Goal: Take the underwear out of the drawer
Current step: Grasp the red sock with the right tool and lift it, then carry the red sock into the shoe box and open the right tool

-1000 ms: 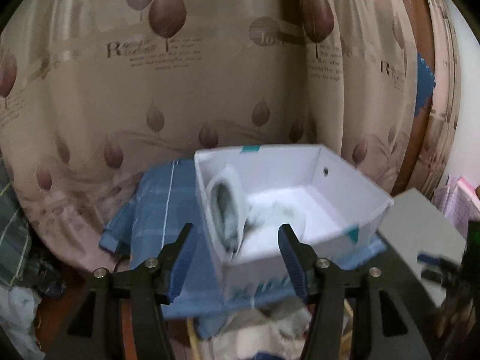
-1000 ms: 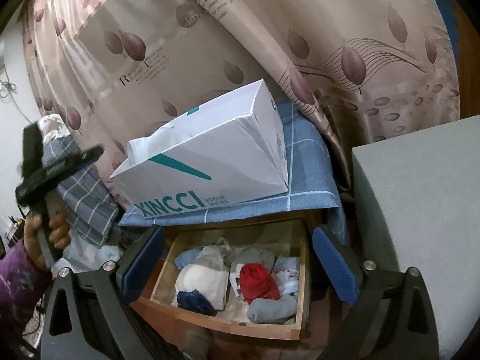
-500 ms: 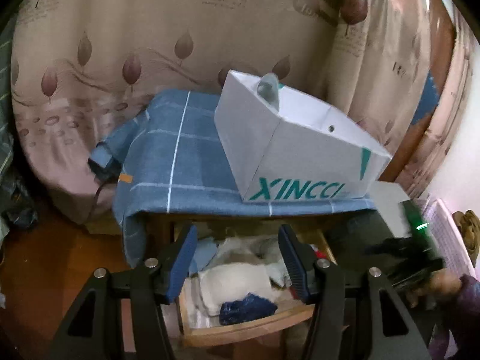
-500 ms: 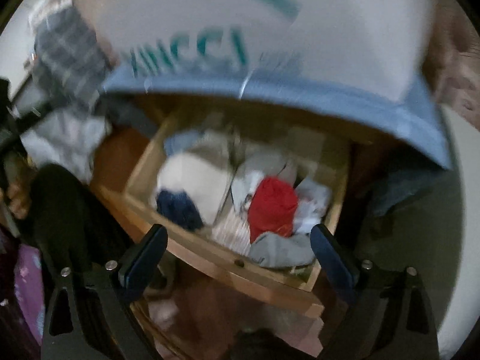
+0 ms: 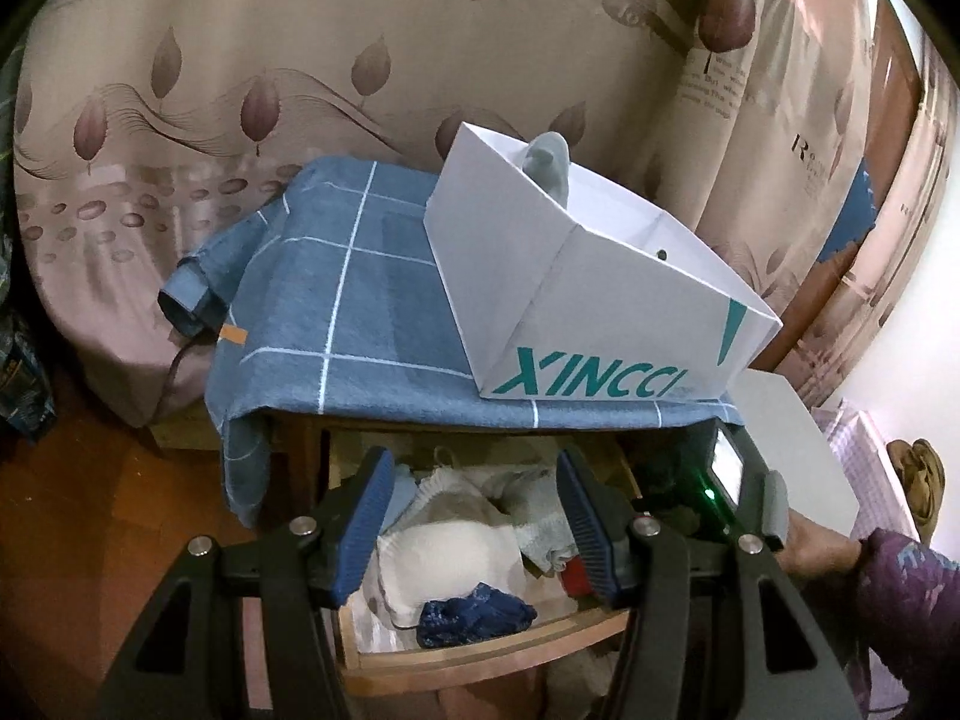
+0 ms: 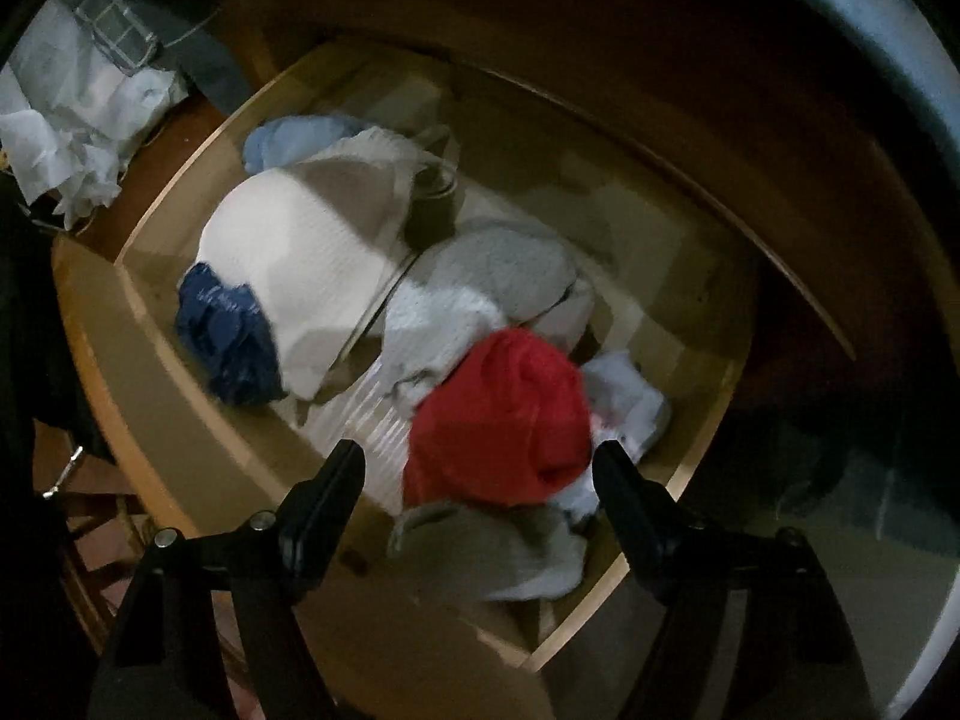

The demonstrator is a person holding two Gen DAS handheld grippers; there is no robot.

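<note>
A leaf-printed curtain [image 5: 240, 90] fills the background in the left wrist view. In front of it stands a wooden bench [image 5: 300, 438] draped with a blue checked cloth [image 5: 360, 312], and on the cloth sits a white box [image 5: 576, 300] lettered XINCCI, with a grey garment [image 5: 549, 159] poking over its rim. Below the cloth the drawer [image 6: 120, 324] is pulled out and full of folded clothes. The underwear lies inside it: a large white piece [image 6: 306, 258] at the left, a red piece [image 6: 504, 414] toward the front right, a dark blue piece [image 6: 225, 336] against the white one, and grey pieces [image 6: 498, 264] around the red one. The right gripper [image 6: 480, 468] points steeply down over the drawer, its 2 fingers [image 6: 336, 480] apart on either side of the red piece; the jaws have just been closing, but the pads are not pressing on it. The left gripper [image 5: 474, 528] hangs above the drawer's front with its fingers [image 5: 366, 516] spread and nothing held. A person's hand [image 5: 822, 546] holds the right gripper's handle at the right edge.
</note>
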